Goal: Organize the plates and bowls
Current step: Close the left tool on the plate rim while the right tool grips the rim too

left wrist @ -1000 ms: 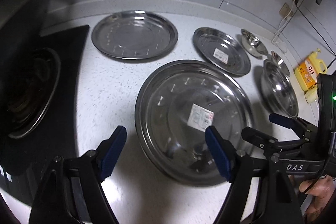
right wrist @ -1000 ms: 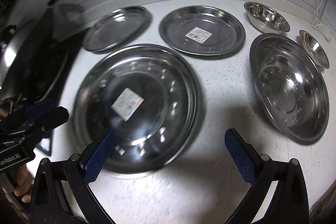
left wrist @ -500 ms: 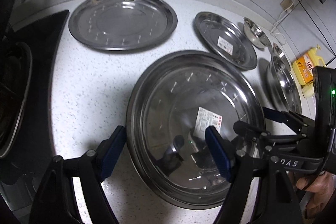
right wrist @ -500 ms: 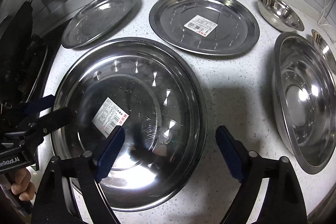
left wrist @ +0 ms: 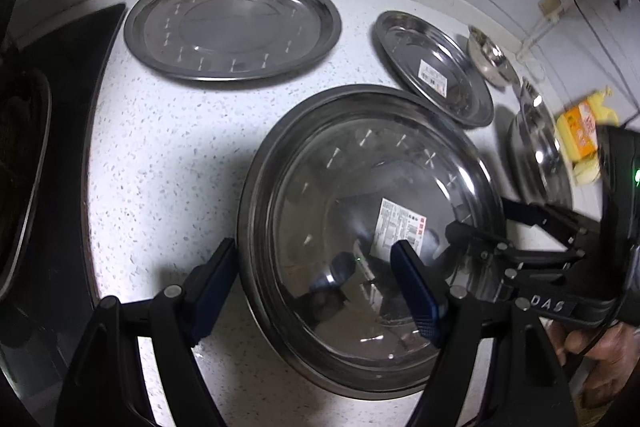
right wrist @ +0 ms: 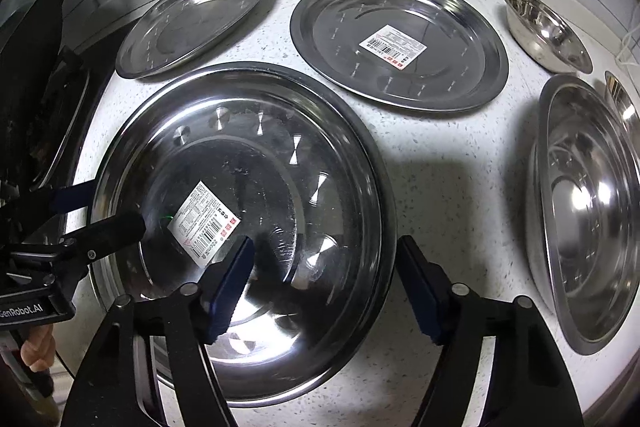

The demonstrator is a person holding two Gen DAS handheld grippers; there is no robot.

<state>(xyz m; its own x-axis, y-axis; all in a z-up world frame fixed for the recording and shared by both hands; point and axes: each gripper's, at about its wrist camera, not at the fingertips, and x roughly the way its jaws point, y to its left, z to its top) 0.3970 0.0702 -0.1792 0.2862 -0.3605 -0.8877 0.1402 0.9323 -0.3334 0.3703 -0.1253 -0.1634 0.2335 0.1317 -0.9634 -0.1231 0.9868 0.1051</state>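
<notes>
A large steel plate with a white label (left wrist: 360, 187) (right wrist: 248, 131) lies on the speckled counter. My left gripper (left wrist: 316, 287) is open, straddling the plate's left rim, one finger inside and one outside. My right gripper (right wrist: 324, 287) is open, straddling its right rim the same way. Each gripper shows in the other's view: the right gripper (left wrist: 492, 223) and the left gripper (right wrist: 104, 211). A plain plate (left wrist: 232, 23) (right wrist: 192, 19) and a smaller labelled plate (left wrist: 436, 67) (right wrist: 400, 43) lie behind. A large bowl (right wrist: 588, 211) (left wrist: 536, 155) stands at the right.
A small bowl (right wrist: 548, 31) (left wrist: 492, 59) and another small bowl (right wrist: 622, 103) sit at the back right. A black stove (left wrist: 44, 155) borders the counter on the left. A yellow bottle (left wrist: 580, 131) stands at the far right by the wall.
Both grippers have come down and forward onto the large labelled plate; its rim now lies between the fingers of each. Both stay open.
</notes>
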